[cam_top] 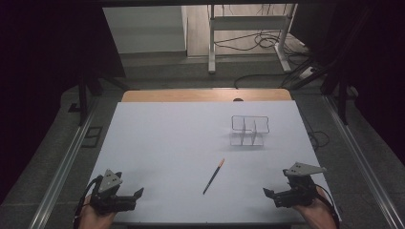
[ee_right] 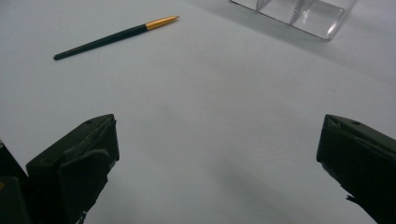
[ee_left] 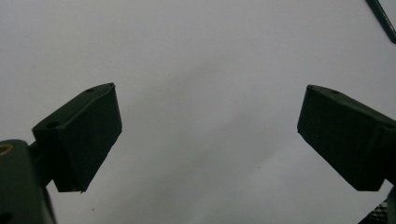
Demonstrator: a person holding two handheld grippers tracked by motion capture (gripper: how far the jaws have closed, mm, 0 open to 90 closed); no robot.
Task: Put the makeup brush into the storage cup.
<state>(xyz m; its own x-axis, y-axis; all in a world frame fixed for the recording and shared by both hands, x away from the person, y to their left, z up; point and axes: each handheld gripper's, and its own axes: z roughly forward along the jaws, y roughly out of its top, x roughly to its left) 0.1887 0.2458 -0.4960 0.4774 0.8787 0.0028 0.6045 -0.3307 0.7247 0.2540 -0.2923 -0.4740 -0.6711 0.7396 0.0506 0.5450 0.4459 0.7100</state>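
I find the pencil point(cam_top: 213, 176) lying flat on the white worktop point(cam_top: 157, 143), near its front half, between my two grippers and closer to the right one. It lies on a slant: the orange end points away toward the clear divided tray point(cam_top: 249, 130), the dark tip toward the near edge. Nothing touches it. In the right gripper view the pencil point(ee_right: 114, 37) lies well ahead of the jaws, off to their left, with the tray point(ee_right: 299, 14) at the top edge. In the left gripper view its dark green shaft point(ee_left: 384, 21) crosses the upper right corner.

The right gripper point(cam_top: 272, 194) rests at the near right edge of the worktop, jaws spread wide with nothing between them. The left gripper point(cam_top: 137, 194) sits at the near left edge, jaws likewise spread and bare. The tray stands beyond the pencil, well apart from both grippers.
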